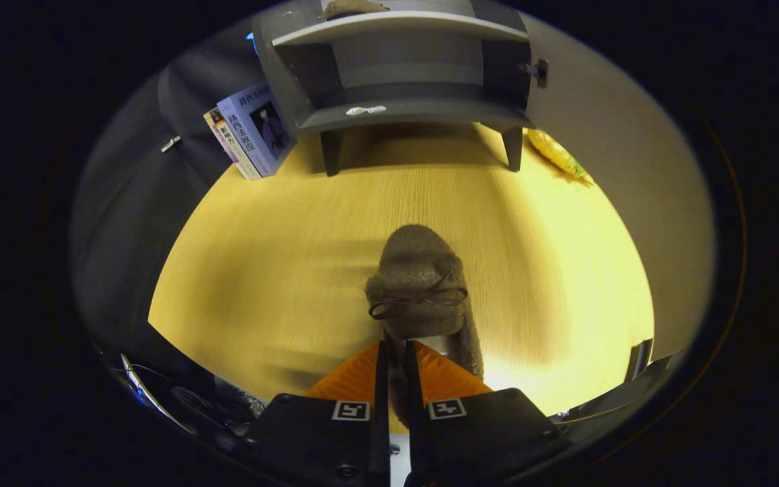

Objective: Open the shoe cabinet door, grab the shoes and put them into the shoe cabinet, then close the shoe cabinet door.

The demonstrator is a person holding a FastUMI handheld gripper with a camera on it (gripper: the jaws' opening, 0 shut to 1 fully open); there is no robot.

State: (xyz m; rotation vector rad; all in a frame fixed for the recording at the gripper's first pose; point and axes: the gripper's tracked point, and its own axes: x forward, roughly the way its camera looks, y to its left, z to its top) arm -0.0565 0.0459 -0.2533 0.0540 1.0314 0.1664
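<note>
A fuzzy brown shoe [420, 277] with a dark bow hangs toe-forward just ahead of my fingers, above the wooden tabletop [281, 257]. My gripper [394, 352] is shut on the shoe's heel edge, the two fingers pressed close with the furry rim pinched between them. Beyond the shoe, at the far side of the table, stands the grey shoe cabinet [403, 74] with its door [606, 135] swung open to the right. Its lower shelf [410, 111] holds only a small white sticker. Another brown shoe [352, 7] rests on the upper shelf.
Two books [251, 132] lean against the cabinet's left side. A yellow-green packet [555, 154] lies on the table behind the open door. Cables and dark gear [180, 399] sit off the table's near left edge.
</note>
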